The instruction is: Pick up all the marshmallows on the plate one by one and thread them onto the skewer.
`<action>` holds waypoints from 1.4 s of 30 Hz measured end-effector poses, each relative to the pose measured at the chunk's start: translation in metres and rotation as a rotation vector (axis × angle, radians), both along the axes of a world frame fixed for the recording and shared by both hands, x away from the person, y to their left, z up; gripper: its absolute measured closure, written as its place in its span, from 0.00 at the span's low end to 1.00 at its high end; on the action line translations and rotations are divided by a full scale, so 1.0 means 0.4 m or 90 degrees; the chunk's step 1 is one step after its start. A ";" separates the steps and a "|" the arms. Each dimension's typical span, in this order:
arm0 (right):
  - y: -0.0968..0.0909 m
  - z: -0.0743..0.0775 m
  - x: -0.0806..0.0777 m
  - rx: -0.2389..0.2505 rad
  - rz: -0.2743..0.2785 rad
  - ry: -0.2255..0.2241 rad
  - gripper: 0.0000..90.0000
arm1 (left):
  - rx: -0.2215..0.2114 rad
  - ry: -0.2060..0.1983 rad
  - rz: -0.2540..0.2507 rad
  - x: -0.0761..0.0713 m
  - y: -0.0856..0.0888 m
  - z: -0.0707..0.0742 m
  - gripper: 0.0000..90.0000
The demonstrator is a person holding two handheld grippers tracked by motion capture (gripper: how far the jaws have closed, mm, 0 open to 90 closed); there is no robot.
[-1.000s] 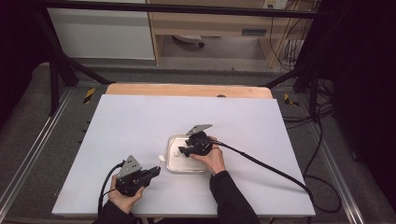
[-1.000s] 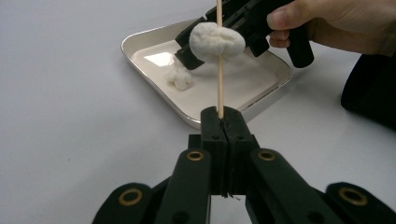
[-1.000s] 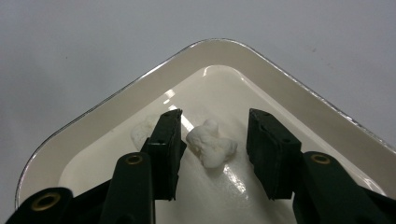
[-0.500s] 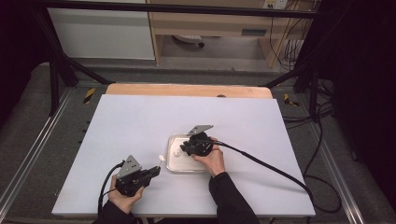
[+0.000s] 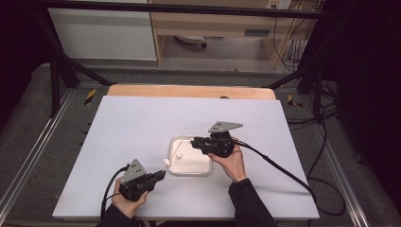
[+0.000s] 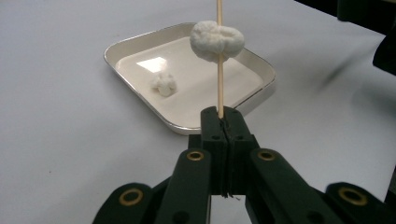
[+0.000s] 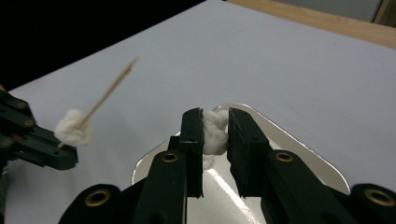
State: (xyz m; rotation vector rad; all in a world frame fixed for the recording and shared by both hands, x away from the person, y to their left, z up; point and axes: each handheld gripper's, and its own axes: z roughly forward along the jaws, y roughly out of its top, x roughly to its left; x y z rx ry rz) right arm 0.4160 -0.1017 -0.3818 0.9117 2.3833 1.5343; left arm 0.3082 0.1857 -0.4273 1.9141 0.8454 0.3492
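Note:
A shallow white tray lies mid-table, with one white fluffy lump resting in it. My left gripper is shut on a thin wooden skewer that stands upright from its jaws and has a white fluffy ball speared on it. In the high view that gripper sits just off the tray's near left corner. My right gripper is shut on another white fluffy lump above the tray. From above, its tips reach over the tray's far side.
The white tabletop has a wooden strip along its far edge. Black frame bars and cables run around the table. A cable trails from the right gripper off to the right.
My right gripper has shifted slightly to the right over the tray with its lump. The left gripper and skewer have barely moved.

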 end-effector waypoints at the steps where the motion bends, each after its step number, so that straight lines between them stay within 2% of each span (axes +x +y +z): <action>1: -0.008 0.008 -0.006 0.011 0.003 -0.002 0.85 | 0.000 -0.001 -0.003 -0.001 -0.003 0.000 0.99; 9: -0.054 0.059 -0.042 0.087 0.024 -0.002 0.85 | 0.000 -0.011 -0.028 -0.012 -0.020 0.005 0.99; 16: -0.064 0.080 -0.053 0.136 0.043 0.005 0.85 | 0.001 -0.022 -0.042 -0.019 -0.029 0.007 0.99; 34: -0.042 0.056 -0.047 0.162 0.073 0.042 0.85 | 0.004 -0.031 -0.052 -0.022 -0.031 0.008 0.99; 42: -0.037 0.050 -0.048 0.171 0.084 0.055 0.88 | 0.004 -0.044 -0.060 -0.026 -0.033 0.008 0.99</action>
